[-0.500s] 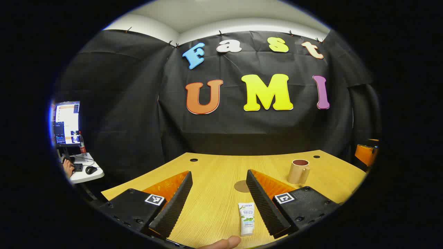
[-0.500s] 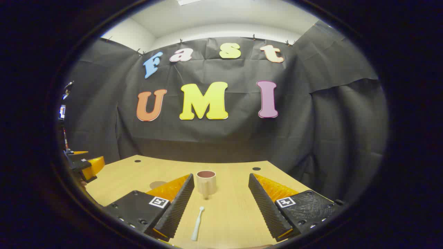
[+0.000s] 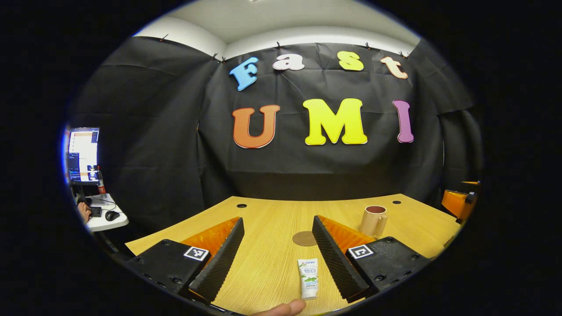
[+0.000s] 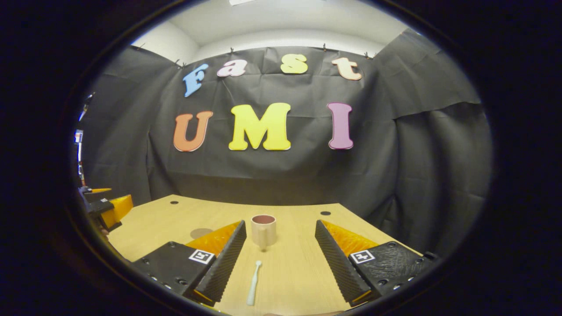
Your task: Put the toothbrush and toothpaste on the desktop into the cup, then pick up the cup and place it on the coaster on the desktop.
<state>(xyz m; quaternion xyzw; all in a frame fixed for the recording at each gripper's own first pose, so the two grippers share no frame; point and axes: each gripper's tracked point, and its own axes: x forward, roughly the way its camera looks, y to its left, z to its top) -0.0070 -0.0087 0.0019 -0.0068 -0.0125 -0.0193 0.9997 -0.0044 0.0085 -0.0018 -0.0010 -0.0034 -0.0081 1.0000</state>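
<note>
- Toothpaste [image 3: 308, 278]: a small white tube lying flat on the wooden desk [image 3: 272, 219], lengthwise between the fingers of the left gripper [image 3: 277, 259], nearer the right-hand finger and just beside it. Whether it touches that finger I cannot tell.
- Left gripper: fingers spread wide apart over the desk, gripping nothing. A fingertip of the person's hand [image 3: 281, 308] shows at the bottom edge of the left gripper view, close to the near end of the tube.
- Toothbrush [image 4: 253, 283]: pale, lying flat on the desk, lengthwise between the fingers of the right gripper [image 4: 279, 261], a little nearer the left-hand finger, with one end pointing toward the cup.
- Right gripper: fingers also wide open, with nothing between them but the toothbrush on the desk below; neither finger presses on it.
- Cup [image 4: 263, 230]: a beige mug with a dark inside, standing upright on the desk beyond the toothbrush, its handle turned toward the camera. In the left gripper view it stands off to the right, past the right-hand finger.
- Coaster [image 3: 304, 238]: a flat round brown disc on the desk, ahead of the toothpaste, partly hidden by the left gripper's right-hand finger, apart from the cup.
- Side table [image 3: 103, 217] at the far left of the left gripper view, carrying a lit monitor [image 3: 83, 154], a keyboard and a mouse.
</note>
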